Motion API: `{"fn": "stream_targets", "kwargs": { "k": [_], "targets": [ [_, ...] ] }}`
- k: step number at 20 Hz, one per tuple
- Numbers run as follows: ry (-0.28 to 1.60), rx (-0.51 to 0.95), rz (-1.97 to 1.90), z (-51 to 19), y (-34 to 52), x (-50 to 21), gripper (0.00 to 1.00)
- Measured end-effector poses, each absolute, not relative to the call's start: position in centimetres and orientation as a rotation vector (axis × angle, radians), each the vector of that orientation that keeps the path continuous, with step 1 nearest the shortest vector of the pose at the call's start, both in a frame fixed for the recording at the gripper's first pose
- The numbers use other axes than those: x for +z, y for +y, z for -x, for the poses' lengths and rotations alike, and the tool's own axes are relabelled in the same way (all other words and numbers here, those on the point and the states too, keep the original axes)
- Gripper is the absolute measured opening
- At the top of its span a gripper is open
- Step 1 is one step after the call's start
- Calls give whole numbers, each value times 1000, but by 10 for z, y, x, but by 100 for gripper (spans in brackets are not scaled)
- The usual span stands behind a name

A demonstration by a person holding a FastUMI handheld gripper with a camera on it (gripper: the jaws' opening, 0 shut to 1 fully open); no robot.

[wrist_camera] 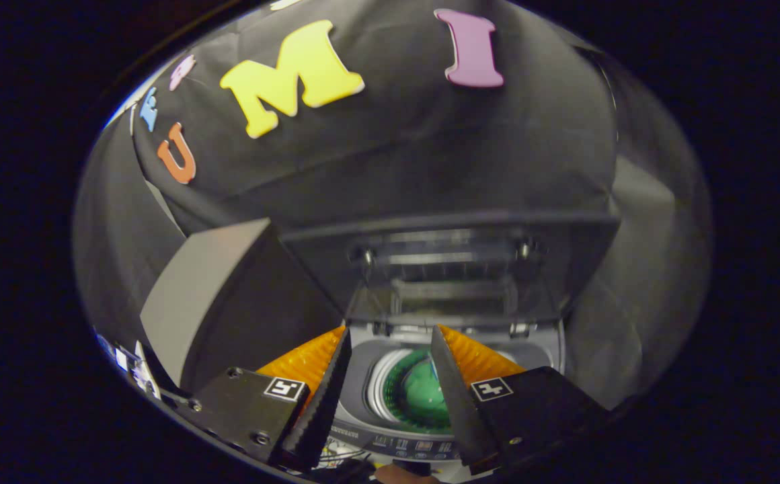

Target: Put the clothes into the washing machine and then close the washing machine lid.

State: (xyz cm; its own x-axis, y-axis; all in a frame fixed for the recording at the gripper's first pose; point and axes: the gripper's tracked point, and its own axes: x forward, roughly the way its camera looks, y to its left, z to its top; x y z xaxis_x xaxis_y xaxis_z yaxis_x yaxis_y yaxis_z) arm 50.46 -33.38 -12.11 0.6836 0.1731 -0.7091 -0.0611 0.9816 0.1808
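Tool point(390, 336) with black screwed housings, square black-and-white markers, ribbed fingers point(326, 383).

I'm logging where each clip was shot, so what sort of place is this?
Probably a staged laundry corner in a recording booth. A top-loading washing machine stands with its lid up, a green item in its drum, black cloth behind. The gripper has its jaws open, empty.

Dim booth, strong fisheye distortion
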Motion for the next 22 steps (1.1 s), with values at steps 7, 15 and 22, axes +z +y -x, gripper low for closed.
{"fn": "stream_targets", "kwargs": {
  "k": [7,15,22],
  "targets": [
    [546,182,-59,-569,-328,-12,81],
    [470,141,-33,-629,-317,-3,99],
    [543,19,-20,-649,-332,-71,99]
  ]
}}
